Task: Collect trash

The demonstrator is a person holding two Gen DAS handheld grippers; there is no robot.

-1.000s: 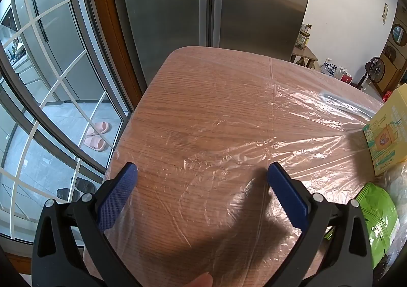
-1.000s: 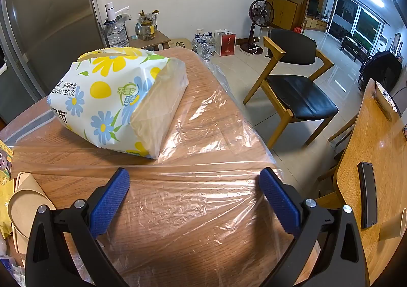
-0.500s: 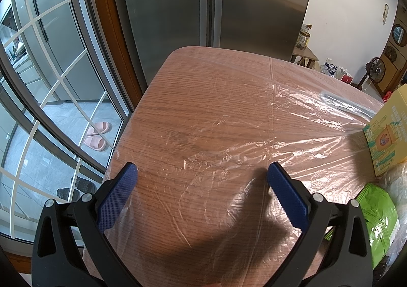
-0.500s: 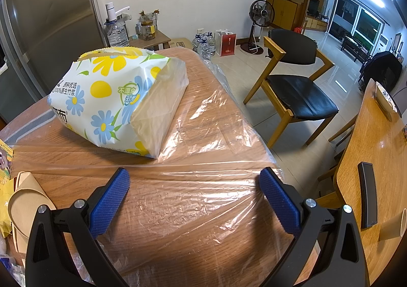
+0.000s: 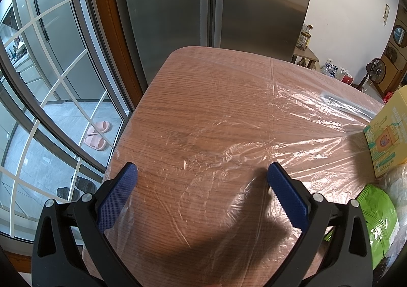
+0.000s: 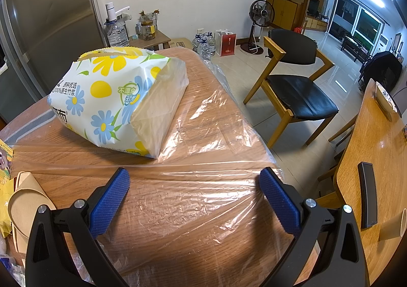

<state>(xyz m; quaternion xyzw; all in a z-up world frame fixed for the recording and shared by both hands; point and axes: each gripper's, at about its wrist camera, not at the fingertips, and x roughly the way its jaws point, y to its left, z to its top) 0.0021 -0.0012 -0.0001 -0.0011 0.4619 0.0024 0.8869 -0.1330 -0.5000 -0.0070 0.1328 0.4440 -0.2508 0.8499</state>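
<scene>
My left gripper (image 5: 201,172) is open and empty over a wooden table (image 5: 203,98) covered with clear plastic film. A green packet (image 5: 379,213) and a yellow carton (image 5: 386,139) lie at its right edge. My right gripper (image 6: 193,177) is open and empty above the film. A flowered tissue pack (image 6: 114,98) lies ahead and to the left of it. Flattened paper cups (image 6: 23,200) and a yellow wrapper (image 6: 5,198) lie at the left edge.
A steel fridge (image 5: 216,2) stands behind the table. A glass door (image 5: 45,78) is to the left. A black-seated wooden chair (image 6: 297,91) stands right of the table. A second wooden table (image 6: 376,159) carries a black remote (image 6: 366,195).
</scene>
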